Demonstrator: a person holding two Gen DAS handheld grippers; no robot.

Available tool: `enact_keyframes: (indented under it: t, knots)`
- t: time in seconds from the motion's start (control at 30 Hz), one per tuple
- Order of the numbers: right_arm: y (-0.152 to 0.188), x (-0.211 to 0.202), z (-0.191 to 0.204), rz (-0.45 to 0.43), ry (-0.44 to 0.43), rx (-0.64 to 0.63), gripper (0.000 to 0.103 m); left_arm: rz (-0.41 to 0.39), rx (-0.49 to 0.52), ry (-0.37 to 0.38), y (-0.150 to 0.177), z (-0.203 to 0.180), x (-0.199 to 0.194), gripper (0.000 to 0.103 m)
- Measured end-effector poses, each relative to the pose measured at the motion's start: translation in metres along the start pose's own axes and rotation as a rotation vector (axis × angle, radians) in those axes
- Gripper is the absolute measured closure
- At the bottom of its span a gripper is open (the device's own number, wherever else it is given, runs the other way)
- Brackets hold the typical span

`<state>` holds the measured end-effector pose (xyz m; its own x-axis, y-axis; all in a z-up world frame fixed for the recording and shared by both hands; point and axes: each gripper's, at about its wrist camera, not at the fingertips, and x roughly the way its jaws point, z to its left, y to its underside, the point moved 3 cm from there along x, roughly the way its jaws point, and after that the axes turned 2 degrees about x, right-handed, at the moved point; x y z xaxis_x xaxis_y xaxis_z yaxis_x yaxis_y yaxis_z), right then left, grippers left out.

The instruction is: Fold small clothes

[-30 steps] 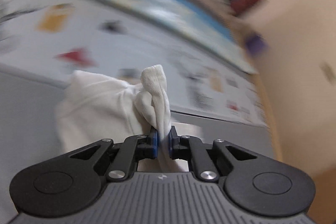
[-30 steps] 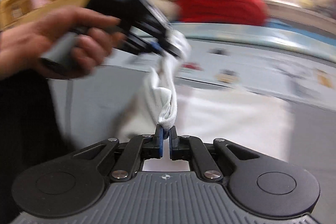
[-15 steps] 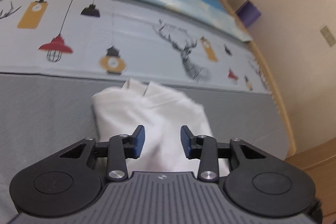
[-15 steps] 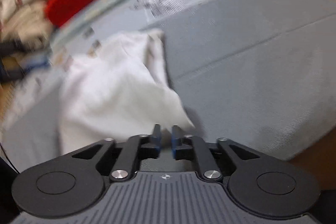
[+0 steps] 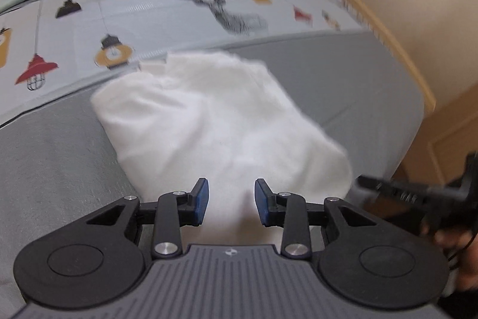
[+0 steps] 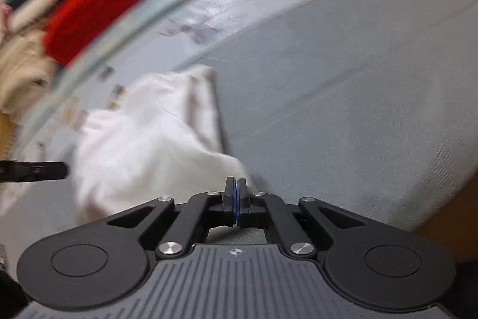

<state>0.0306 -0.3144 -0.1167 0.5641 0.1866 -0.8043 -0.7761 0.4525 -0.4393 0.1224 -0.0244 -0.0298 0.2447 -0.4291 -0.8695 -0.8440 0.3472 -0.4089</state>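
Observation:
A small white garment [image 5: 215, 121] lies folded on the grey bed cover [image 5: 59, 157]. My left gripper [image 5: 230, 199] is open and empty, just above the garment's near edge. The right gripper shows at the far right of the left wrist view [image 5: 418, 193]. In the right wrist view the white garment [image 6: 143, 145] lies ahead and to the left. My right gripper [image 6: 236, 196] is shut with nothing visible between its pads, at the garment's near right corner. The left gripper's tip shows at the left edge [image 6: 33, 171].
A patterned sheet with lamps and a deer [image 5: 227, 11] lies beyond the garment. A red folded cloth [image 6: 95, 8] and a stack of other clothes [image 6: 27, 62] sit at the far side. A wooden bed edge [image 5: 400, 50] runs along the right.
Both grippers held the garment up a second ago. The garment now lies on the bed; my left gripper opened and let go, and my right gripper's pads have closed fully together.

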Motion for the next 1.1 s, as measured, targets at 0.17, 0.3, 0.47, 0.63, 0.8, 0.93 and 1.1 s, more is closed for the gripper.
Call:
enact_keyframes:
  t: [0.17,0.3,0.47,0.63,0.8,0.93,1.1]
  knots:
    - [-0.019,-0.007,-0.012,-0.004,-0.033,0.019,0.098,0.121,0.126,-0.147,0.020,-0.004,0.046,0.071]
    - [-0.057,-0.024,0.007,-0.097,-0.129,-0.078,0.058,0.072,0.067,-0.117,0.016,0.001,0.033,0.070]
    - [-0.107,-0.009,0.037,-0.058,-0.192,-0.208,0.052,-0.043,-0.041,-0.164,0.009,0.021,0.007,0.070]
    - [-0.133,0.036,0.057,0.009,-0.227,-0.200,0.052,-0.108,-0.177,-0.237,0.004,0.046,-0.010,0.070]
    - [-0.122,0.097,0.057,0.118,-0.246,-0.081,0.052,-0.158,-0.286,-0.267,-0.004,0.067,-0.022,0.070]
    - [-0.121,0.117,0.078,0.121,-0.266,-0.117,0.054,-0.185,-0.337,-0.271,-0.011,0.081,-0.026,0.070]
    - [-0.129,0.115,0.080,0.047,-0.236,-0.101,0.098,-0.212,-0.364,-0.261,-0.022,0.084,-0.021,0.070]
